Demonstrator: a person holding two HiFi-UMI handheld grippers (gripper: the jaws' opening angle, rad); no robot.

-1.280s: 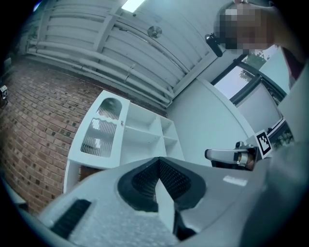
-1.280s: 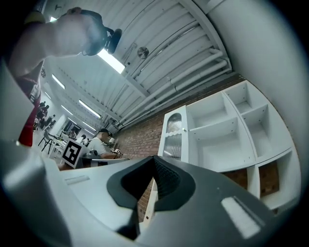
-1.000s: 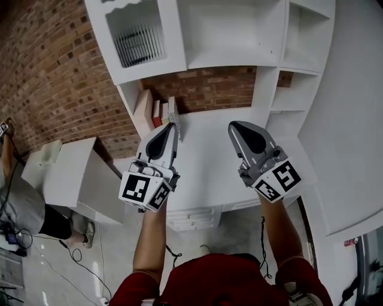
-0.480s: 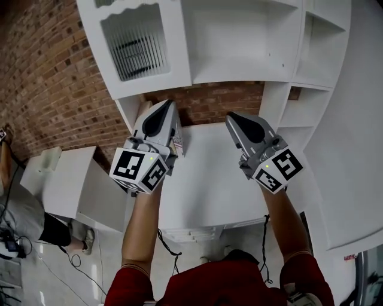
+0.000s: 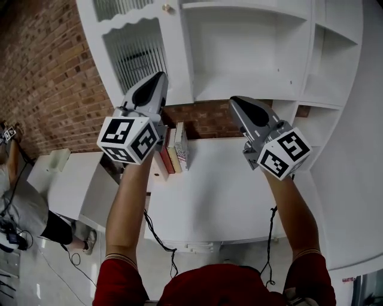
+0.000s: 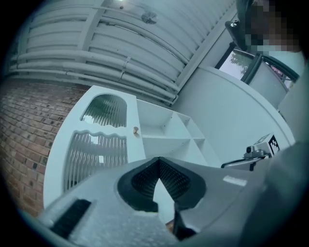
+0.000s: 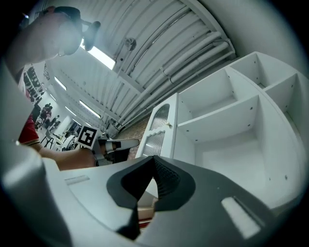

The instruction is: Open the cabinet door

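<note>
Aiming two clenched claws up at a cabinet not yet opened.
Holding the left gripper [image 5: 158,77] shut on nothing, tip tilted toward the ribbed-glass cabinet door [image 5: 140,57] at far left, closed flush in its frame; judging the small knob [image 5: 167,8] on its right edge, well above the tip, as the place to pull. Posing the right gripper [image 5: 235,103] pinched empty too, before the open shelves [image 5: 239,89], probably clear of the door's swing; books [image 5: 174,150] and desk [image 5: 221,191] below, untouched.
</note>
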